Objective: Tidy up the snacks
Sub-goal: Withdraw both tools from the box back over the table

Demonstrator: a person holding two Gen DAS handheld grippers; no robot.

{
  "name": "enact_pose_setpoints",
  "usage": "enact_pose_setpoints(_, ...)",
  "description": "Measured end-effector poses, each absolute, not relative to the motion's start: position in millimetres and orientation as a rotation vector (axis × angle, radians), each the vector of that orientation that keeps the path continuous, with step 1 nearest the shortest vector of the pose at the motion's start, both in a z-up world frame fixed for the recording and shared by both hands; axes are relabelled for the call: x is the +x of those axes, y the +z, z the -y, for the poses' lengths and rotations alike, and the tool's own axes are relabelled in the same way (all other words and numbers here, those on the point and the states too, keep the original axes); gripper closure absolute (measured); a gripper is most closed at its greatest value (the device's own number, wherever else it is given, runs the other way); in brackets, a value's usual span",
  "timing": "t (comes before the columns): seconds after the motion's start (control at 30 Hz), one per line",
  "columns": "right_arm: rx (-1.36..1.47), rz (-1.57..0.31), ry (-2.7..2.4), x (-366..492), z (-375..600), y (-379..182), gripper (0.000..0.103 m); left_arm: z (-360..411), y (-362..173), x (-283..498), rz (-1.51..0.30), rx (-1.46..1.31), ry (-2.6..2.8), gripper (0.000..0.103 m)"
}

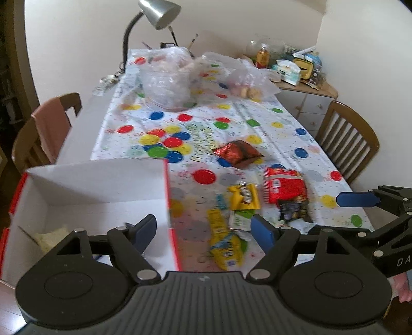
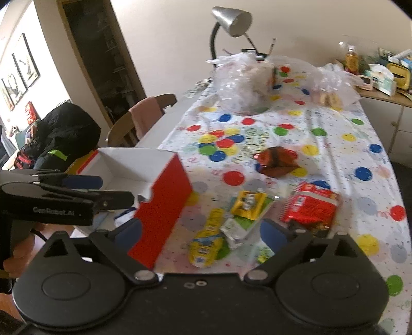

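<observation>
Snacks [image 1: 231, 221] — loose packets heaped on surface [image 1: 283, 121] just right of open box [image 1: 103, 185], both left gripper [image 1: 206, 230] and right gripper [image 2: 203, 230] spread wide, empty — risk: overlapping wrappers, two lifted together or one slipping.

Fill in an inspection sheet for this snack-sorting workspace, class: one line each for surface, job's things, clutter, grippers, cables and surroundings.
Surface: table under a balloon-print cloth.
Job's things: red-and-white box open at the near left corner, something pale inside; loose on the cloth lie a brown packet, red packet, small yellow packet, long yellow packet and dark packet.
Clutter: clear plastic bags at the far end.
Grippers: left gripper and right gripper both open, nothing between the fingers.
Cables: nothing seen.
Surroundings: desk lamp, two wooden chairs, crowded sideboard.
</observation>
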State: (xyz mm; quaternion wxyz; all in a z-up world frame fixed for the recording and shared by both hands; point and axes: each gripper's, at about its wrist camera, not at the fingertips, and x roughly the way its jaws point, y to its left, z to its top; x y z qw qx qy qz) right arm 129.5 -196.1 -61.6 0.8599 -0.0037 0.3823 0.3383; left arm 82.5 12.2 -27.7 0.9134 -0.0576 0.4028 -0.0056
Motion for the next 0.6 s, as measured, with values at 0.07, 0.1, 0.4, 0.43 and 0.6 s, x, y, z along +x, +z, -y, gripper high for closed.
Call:
enact_pose_setpoints(0.07, -0.006, -0.799, 0.707, 133.4, 208.0, -63.7, 0.001, -2.4, -32.1, 87.0, -0.837, -0.125, -0.018, 0.023)
enact_pose_setpoints(0.1, -0.012, -0.797, 0.707, 135.2, 212.3, -65.0, 0.000, 2.5, -34.3, 89.1, -0.843, -0.125, -0.019, 0.023)
enact_pose_setpoints(0.4, -0.135, -0.815, 0.702, 159.4, 243.7, -91.6, 0.000, 44.5, -56.2, 105.0, -0.908, -0.129, -0.022, 0.023)
enact_pose_setpoints(0.43, -0.148, -0.821, 0.705, 163.1, 245.8, -95.7, 0.000, 47.2, -59.8, 107.9, -0.921, -0.131, -0.015, 0.023)
enact_pose_setpoints(0.6, -0.215, -0.846, 0.750, 180.7, 250.9, -112.2, 0.000, 55.0, -83.1, 121.3, -0.989, -0.136, 0.033, 0.023)
